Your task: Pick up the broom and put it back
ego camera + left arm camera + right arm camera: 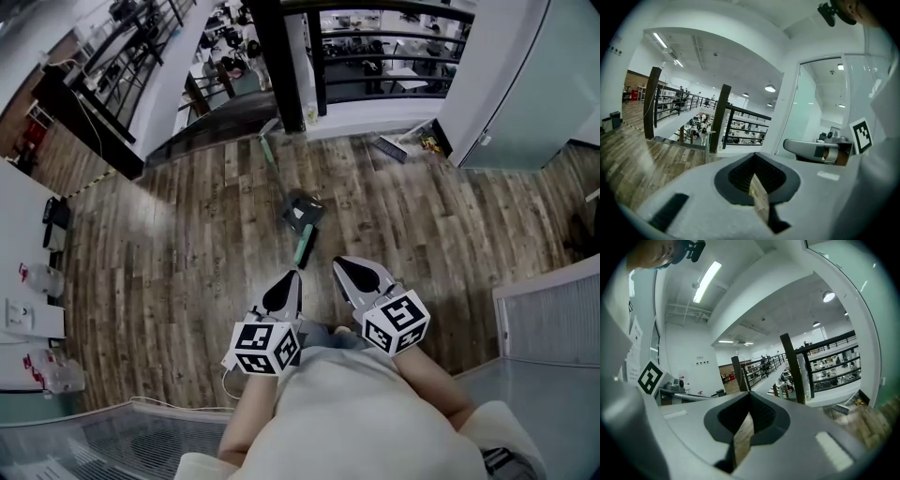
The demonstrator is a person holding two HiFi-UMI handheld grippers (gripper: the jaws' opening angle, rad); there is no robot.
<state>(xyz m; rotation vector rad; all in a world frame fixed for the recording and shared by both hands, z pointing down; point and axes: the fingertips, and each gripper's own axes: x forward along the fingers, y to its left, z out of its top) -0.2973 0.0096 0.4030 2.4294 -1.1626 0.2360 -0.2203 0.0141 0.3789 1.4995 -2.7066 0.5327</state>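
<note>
A broom with a pale green handle (272, 159) and a dark dustpan-like head (303, 214) rests on the wooden floor ahead of me, with a green piece (303, 248) just in front of it. My left gripper (292, 277) and right gripper (343, 266) are held side by side close to my body, both pointing toward the broom and a short way from it. Both are shut with nothing between the jaws. In the left gripper view the jaws (757, 187) meet over bare floor, as the right gripper's (747, 425) do in its own view.
A black post (281, 66) and a dark railing (394, 47) stand beyond the broom at the floor's edge. A flat brush-like tool (389, 147) lies by the wall. A glass partition (511, 84) is at right, a white table (23, 281) at left, a ribbed panel (553, 319) at lower right.
</note>
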